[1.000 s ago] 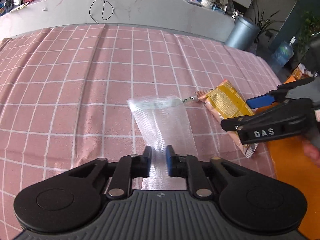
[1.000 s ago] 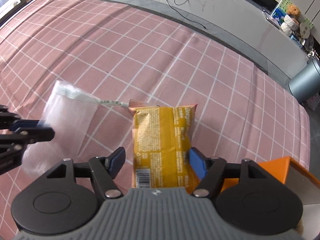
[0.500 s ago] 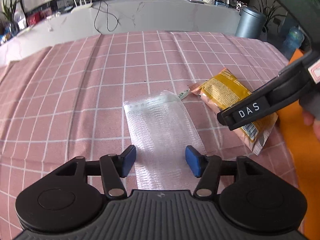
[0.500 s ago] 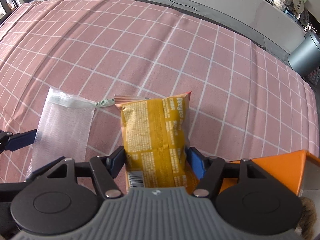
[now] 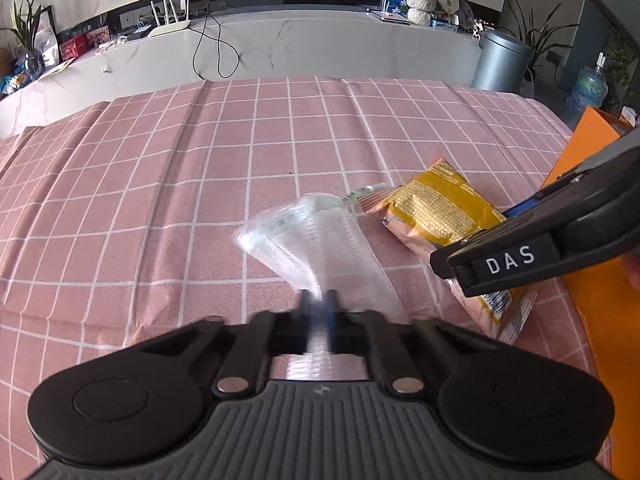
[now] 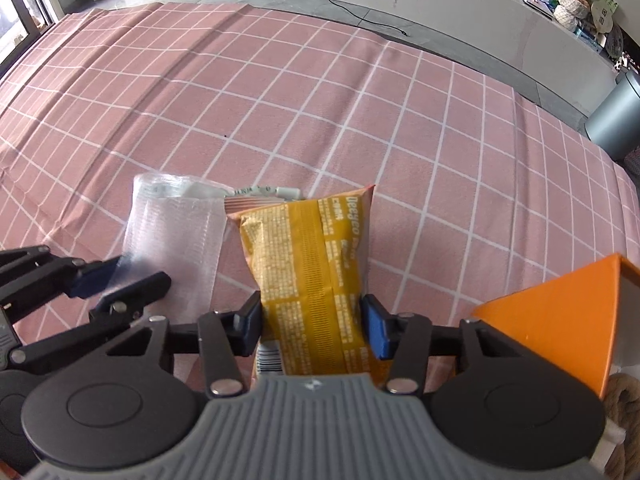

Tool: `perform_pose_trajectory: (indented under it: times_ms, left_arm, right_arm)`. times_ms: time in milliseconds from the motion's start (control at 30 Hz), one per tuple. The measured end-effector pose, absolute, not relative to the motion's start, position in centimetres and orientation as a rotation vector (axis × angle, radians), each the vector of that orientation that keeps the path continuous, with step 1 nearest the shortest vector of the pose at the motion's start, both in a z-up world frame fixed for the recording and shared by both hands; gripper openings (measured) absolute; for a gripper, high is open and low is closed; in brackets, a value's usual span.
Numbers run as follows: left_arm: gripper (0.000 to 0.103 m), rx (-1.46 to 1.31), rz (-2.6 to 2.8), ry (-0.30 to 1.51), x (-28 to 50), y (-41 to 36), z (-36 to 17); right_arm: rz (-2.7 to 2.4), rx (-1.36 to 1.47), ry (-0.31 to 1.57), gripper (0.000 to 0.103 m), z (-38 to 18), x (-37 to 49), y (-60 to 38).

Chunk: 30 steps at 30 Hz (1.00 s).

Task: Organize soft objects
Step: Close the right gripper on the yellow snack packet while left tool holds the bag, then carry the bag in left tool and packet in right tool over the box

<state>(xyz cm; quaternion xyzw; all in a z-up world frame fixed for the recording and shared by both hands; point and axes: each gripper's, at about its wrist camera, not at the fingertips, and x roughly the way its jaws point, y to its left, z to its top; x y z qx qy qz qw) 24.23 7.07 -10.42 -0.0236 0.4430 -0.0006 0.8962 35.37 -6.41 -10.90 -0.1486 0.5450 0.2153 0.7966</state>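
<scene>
A clear bubble-wrap bag lies on the pink checked cloth. My left gripper is shut on its near end, and the bag is bunched and lifting there; it also shows in the right wrist view. A yellow snack packet lies just right of the bag, touching it. My right gripper has its blue pads on both sides of the packet, touching its sides. The packet also shows in the left wrist view, partly under the right gripper's finger.
An orange box stands at the right of the cloth, close to my right gripper. A marble counter with cables and a grey bin lie beyond the far edge.
My left gripper opened half a second ago and has now shut on the bubble-wrap bag, bunching it. My right gripper's jaws have closed in on the snack packet.
</scene>
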Motion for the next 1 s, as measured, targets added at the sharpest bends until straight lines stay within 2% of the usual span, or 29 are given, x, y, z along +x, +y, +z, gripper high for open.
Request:
perform_pose_trajectory:
  times_ms: [267, 533, 1000]
  left_arm:
    - [0.001, -0.117, 0.025, 0.88, 21.5, 8.8, -8.9]
    - [0.001, -0.159, 0.02, 0.815, 18.8, 9.7, -5.1]
    - [0.001, -0.169, -0.096, 0.693, 14.4, 6.6, 1.8]
  right_arm:
    - [0.497, -0.249, 1.136, 0.047, -8.8, 32.5, -6.6]
    - [0.549, -0.198, 1.02, 0.047, -3.7, 28.3, -7.6]
    - [0.557, -0.123, 0.848, 0.047, 4.2, 21.1, -14.2]
